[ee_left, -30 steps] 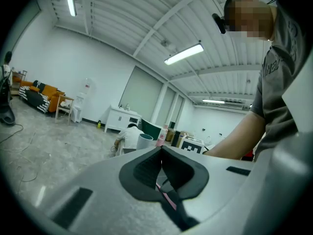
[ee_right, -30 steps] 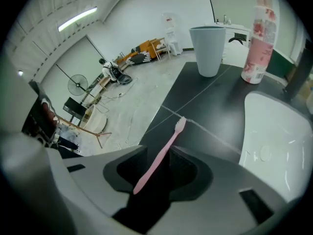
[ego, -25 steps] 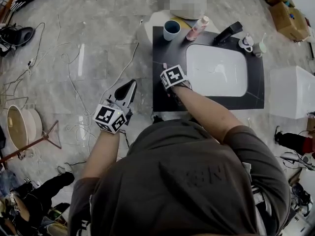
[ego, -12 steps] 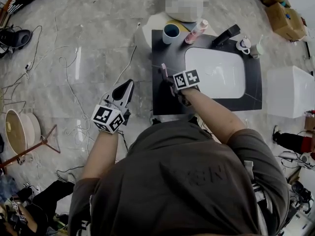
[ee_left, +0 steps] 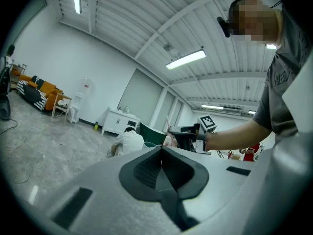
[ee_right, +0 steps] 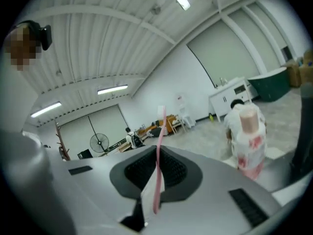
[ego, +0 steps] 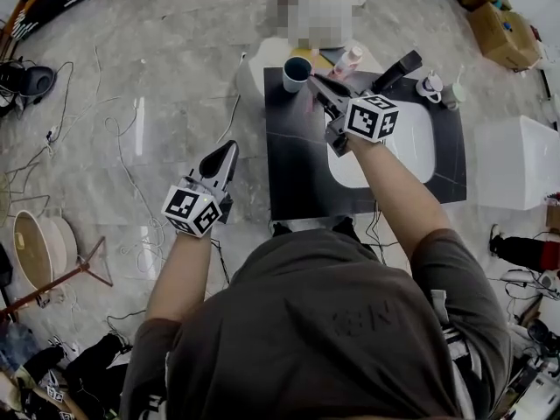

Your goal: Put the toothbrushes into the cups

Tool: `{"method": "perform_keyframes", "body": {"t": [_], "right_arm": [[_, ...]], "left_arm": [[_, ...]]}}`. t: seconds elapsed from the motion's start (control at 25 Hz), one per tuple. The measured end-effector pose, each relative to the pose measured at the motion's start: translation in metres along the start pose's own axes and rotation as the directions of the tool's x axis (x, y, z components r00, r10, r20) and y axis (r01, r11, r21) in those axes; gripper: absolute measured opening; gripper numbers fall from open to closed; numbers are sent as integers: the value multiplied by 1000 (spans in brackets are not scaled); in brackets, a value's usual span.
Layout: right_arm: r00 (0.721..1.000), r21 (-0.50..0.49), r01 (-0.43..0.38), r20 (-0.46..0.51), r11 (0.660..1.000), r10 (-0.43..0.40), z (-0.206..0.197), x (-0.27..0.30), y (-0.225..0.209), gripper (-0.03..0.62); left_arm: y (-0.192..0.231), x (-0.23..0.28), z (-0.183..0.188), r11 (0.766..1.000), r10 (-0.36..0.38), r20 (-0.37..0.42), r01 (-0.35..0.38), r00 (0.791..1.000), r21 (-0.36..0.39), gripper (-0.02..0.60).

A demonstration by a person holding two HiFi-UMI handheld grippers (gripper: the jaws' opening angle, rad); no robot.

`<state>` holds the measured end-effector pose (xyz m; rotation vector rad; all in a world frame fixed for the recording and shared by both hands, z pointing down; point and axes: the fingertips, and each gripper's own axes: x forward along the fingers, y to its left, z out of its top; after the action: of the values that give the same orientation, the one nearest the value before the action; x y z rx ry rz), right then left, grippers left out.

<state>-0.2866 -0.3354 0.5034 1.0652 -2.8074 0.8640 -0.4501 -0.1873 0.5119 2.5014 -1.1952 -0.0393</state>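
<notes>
No text reads clearly — the shirt [ego: 367,322] print is too faint.

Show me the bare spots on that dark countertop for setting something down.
Free: the countertop strip left of the sink, from the blue cup to the front edge. Crowded: back edge, with pink bottle, faucet and white cup.

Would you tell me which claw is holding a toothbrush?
The right claw, clamped on a pink toothbrush; the left claw is closed on nothing.

Pink toothbrush [ee_right: 157,160], blue cup [ego: 295,79], black counter [ego: 297,173], white basin [ego: 418,147], grey marbled floor [ego: 166,68].
</notes>
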Motion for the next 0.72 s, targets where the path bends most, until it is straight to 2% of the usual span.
{"method": "perform_keyframes", "body": {"t": [0.12, 0.24, 0.48, 0.72], "right_arm": [[996, -68, 21, 89, 997, -14, 36, 20, -12, 12], [991, -128, 53, 126, 990, -36, 50, 41, -28, 14], [989, -175, 111, 115, 978, -91, 37, 69, -62, 14], [991, -224, 132, 65, 966, -120, 13, 84, -73, 15]], "left_arm": [[1, 13, 4, 1000, -12, 1, 12, 1000, 0, 5], [0, 22, 3, 1000, -20, 2, 20, 1000, -2, 5], [1, 21, -6, 1000, -14, -13, 13, 1000, -23, 5], [10, 11, -13, 999, 26, -18, -26, 1000, -29, 5]]}}
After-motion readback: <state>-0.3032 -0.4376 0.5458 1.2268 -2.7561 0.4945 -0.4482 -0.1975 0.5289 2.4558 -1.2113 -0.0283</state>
